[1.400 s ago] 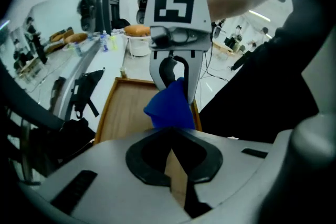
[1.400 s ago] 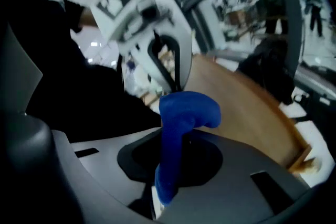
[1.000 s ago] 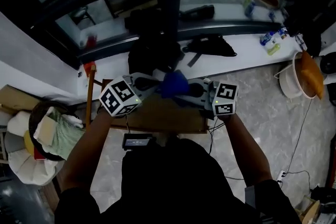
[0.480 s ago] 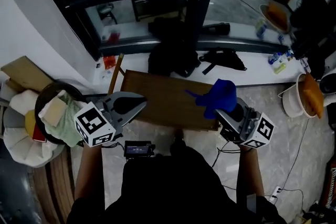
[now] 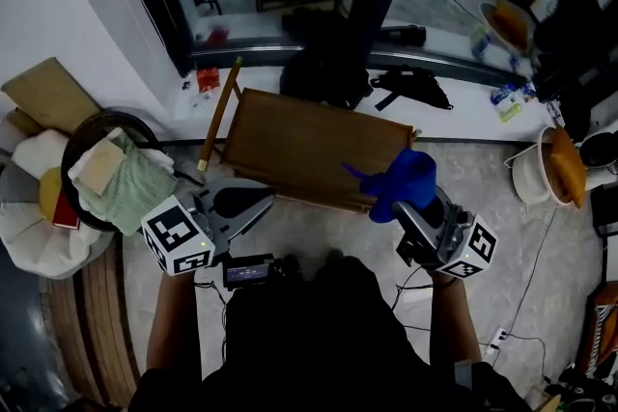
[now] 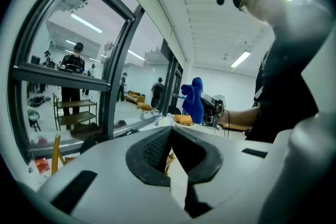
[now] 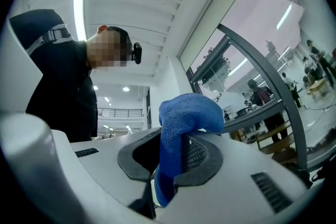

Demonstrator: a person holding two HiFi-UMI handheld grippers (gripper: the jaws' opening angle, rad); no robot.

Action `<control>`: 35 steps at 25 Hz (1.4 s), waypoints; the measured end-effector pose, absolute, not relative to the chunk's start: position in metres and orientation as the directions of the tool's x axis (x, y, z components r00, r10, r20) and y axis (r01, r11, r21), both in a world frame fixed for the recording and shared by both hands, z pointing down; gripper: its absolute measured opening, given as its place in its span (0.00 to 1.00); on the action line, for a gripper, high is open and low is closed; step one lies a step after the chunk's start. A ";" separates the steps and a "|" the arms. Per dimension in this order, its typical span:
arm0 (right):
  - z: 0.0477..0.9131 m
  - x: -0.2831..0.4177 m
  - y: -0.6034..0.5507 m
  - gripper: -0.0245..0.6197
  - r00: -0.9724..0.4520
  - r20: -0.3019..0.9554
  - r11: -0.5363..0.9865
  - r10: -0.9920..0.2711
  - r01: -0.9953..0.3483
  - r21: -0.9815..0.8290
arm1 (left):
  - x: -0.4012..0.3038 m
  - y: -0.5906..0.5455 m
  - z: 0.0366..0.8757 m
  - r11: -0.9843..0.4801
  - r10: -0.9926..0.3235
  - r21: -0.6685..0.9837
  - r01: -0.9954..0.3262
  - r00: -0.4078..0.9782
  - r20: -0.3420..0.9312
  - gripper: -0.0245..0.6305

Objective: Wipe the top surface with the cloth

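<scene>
Head view
- Bench: wooden top, standing on the floor in front of the person.
- Cloth: blue and bunched. It stands up out of the right hand-held gripper at the bench's near right corner. Contact with the top cannot be told.
- Right hand-held gripper: pinching the cloth, with its marker cube toward the person.
- Left hand-held gripper: held just off the bench's near left edge, well apart from the cloth.
- Basket: on the floor to the left, filled with pale fabric.

Left gripper view
- Left hand-held gripper: jaws spread a little, with nothing between them.
- Cloth: seen beyond the jaws, upright in the right hand-held gripper.

Right gripper view
- Right hand-held gripper: jaws pressed on the cloth.
- Cloth position: it runs down between the pads, and its upper end folds over the right-hand pad.
</scene>
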State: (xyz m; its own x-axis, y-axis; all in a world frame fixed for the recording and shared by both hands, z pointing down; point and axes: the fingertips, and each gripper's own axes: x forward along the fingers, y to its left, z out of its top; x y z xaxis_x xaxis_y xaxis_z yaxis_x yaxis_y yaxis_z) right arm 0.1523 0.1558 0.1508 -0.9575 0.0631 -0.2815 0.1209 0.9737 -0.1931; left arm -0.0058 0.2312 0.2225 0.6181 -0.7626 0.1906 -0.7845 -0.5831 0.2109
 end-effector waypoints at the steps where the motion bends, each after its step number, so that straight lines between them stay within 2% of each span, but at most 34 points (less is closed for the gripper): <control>1: 0.148 0.153 0.160 0.14 -0.958 -0.278 0.975 0.071 0.125 -0.182 | -0.002 0.235 0.221 -0.578 -0.769 0.224 -0.784 0.616 0.169 0.05; 9: 0.147 0.182 0.194 0.14 -0.955 -0.266 0.969 0.130 0.178 -0.168 | 0.039 0.267 0.215 -0.557 -0.797 0.233 -0.797 0.592 0.119 0.05; 21: 0.183 0.279 0.266 0.14 -0.950 -0.223 0.947 0.217 0.260 -0.189 | 0.151 0.306 0.216 -0.524 -0.803 0.277 -0.805 0.576 0.154 0.05; 27: 0.182 0.286 0.279 0.14 -0.948 -0.224 0.944 0.228 0.271 -0.187 | 0.170 0.324 0.216 -0.562 -0.776 0.257 -0.786 0.609 0.164 0.05; 30: 0.187 0.276 0.285 0.14 -0.961 -0.219 0.956 0.168 0.213 -0.200 | 0.157 0.330 0.219 -0.567 -0.778 0.229 -0.791 0.606 0.165 0.05; 33: 0.197 0.252 0.291 0.14 -0.995 -0.083 0.988 0.046 0.057 -0.141 | 0.124 0.342 0.218 -0.516 -0.821 0.226 -0.826 0.553 0.145 0.05; 35: 0.188 0.241 0.306 0.14 -0.998 -0.045 0.996 0.035 0.038 -0.081 | 0.109 0.352 0.210 -0.512 -0.829 0.216 -0.831 0.544 0.127 0.05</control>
